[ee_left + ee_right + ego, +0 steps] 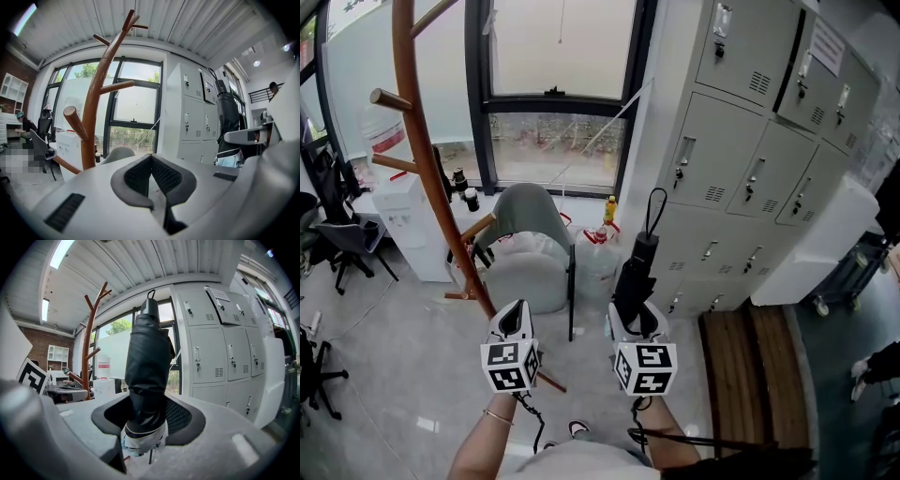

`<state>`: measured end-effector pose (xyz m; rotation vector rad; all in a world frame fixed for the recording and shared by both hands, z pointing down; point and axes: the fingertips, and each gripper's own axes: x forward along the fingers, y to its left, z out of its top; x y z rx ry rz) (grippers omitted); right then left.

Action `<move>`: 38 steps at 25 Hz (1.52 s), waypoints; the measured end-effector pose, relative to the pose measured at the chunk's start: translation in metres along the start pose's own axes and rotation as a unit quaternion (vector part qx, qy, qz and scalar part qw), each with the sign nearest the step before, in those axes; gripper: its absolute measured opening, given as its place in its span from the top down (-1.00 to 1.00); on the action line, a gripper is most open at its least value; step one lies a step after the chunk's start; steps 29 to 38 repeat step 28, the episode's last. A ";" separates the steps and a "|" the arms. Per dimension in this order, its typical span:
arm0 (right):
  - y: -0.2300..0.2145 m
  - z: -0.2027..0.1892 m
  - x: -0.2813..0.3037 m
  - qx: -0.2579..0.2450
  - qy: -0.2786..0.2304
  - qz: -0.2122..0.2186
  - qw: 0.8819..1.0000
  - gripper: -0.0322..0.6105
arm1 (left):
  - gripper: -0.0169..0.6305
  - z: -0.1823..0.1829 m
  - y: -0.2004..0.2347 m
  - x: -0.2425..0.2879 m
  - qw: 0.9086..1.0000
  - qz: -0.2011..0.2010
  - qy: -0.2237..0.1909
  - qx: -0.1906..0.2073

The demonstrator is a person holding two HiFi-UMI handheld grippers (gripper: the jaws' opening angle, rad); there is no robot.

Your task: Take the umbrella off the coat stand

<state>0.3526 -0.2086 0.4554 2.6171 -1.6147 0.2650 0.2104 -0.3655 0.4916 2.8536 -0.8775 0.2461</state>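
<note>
My right gripper (636,314) is shut on a folded black umbrella (635,268), which stands upright in its jaws with the strap loop at the top. In the right gripper view the umbrella (147,362) fills the middle, clamped between the dark pads (179,416), clear of the stand. The wooden coat stand (427,159) rises at the left, its pegs bare. In the left gripper view the coat stand (96,103) is ahead to the left. My left gripper (517,317) is shut with nothing in it, beside the stand's lower trunk.
Grey metal lockers (741,159) line the right side, with a wooden bench (750,366) below them. A grey chair (528,246) and water bottles (602,246) sit by the window. A white water dispenser (403,220) and office chairs (342,244) are at the left.
</note>
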 end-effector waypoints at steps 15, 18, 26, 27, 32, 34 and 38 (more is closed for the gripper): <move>-0.001 -0.004 -0.005 0.000 0.005 -0.006 1.000 0.26 | 0.93 0.002 -0.004 -0.001 1.000 -0.006 -0.005 -0.004; 0.000 -0.004 -0.006 -0.002 0.005 -0.003 1.000 0.26 | 0.93 0.002 -0.001 -0.001 1.000 -0.004 -0.006 -0.005; 0.001 -0.006 -0.008 -0.002 0.004 -0.004 1.000 0.26 | 0.93 0.003 -0.001 -0.003 1.000 -0.002 -0.008 -0.007; 0.000 -0.006 -0.008 -0.001 0.003 -0.005 1.000 0.26 | 0.93 0.003 -0.001 -0.003 1.000 -0.003 -0.008 -0.007; 0.000 -0.006 -0.008 -0.001 0.003 -0.006 1.000 0.26 | 0.93 0.002 -0.001 -0.003 1.000 -0.003 -0.008 -0.007; 0.000 -0.006 -0.008 -0.001 0.003 -0.006 1.000 0.26 | 0.93 0.002 -0.001 -0.003 1.000 -0.003 -0.008 -0.007; 0.000 -0.006 -0.008 -0.001 0.003 -0.006 1.000 0.26 | 0.93 0.002 -0.001 -0.003 1.000 -0.003 -0.008 -0.007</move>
